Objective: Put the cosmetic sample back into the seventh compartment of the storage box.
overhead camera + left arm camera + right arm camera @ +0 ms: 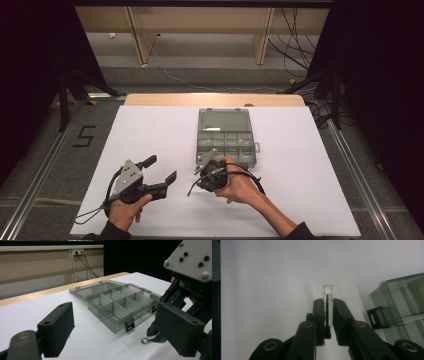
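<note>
tube (327,302) pinched in right gripper (328,315) fingers beside the open box (226,136), ready for dropping in; left gripper (160,170) fingers spread, waiting.

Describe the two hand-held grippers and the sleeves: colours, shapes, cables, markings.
Both are matte black with two blocky jaws on linked arms. The left hand-held gripper carries a grey three-cornered plate with dark screw holes, and a thin black cable trails from it. The right hand-held gripper has brass-coloured pivot rings, a similar grey plate, and a black cable looping off it. Dark sleeves show at the bottom edge of the high view.
</note>
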